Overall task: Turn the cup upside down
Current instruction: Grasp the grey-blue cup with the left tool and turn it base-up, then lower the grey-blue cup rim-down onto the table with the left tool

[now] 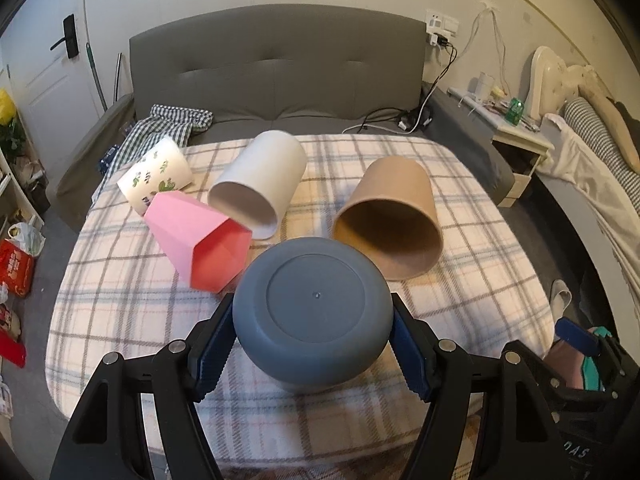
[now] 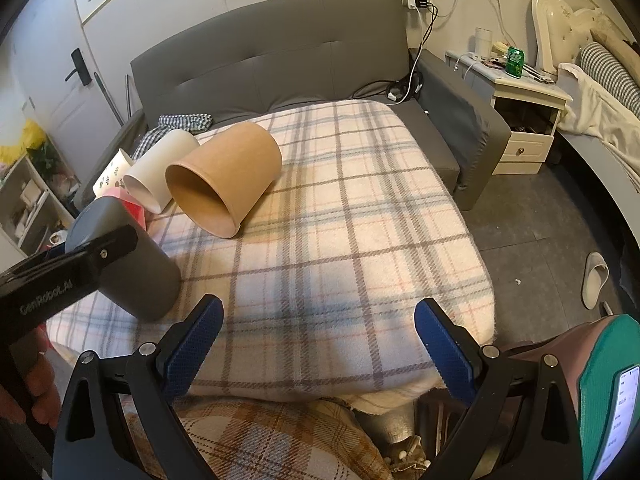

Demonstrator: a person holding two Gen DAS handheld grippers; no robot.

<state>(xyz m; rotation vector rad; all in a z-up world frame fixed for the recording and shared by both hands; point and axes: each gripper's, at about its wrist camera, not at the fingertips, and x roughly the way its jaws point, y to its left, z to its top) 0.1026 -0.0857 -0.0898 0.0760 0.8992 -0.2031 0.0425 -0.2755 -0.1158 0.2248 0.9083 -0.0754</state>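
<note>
My left gripper [image 1: 312, 344] is shut on a blue-grey cup [image 1: 312, 312], its flat base facing the camera, tilted with its mouth down on the plaid blanket [image 1: 460, 300]. The same cup [image 2: 132, 264] shows at the left of the right wrist view, clamped by the left gripper's black finger [image 2: 100, 252]. My right gripper [image 2: 318, 344] is open and empty above the blanket's near edge, right of the cup.
Several cups lie on their sides: brown [image 1: 392, 224], white [image 1: 260, 180], pink [image 1: 196, 240], and a leaf-patterned one [image 1: 154, 174]. A grey sofa back [image 1: 276, 68] stands behind. A nightstand [image 2: 524, 120] and slipper [image 2: 594, 280] are at the right.
</note>
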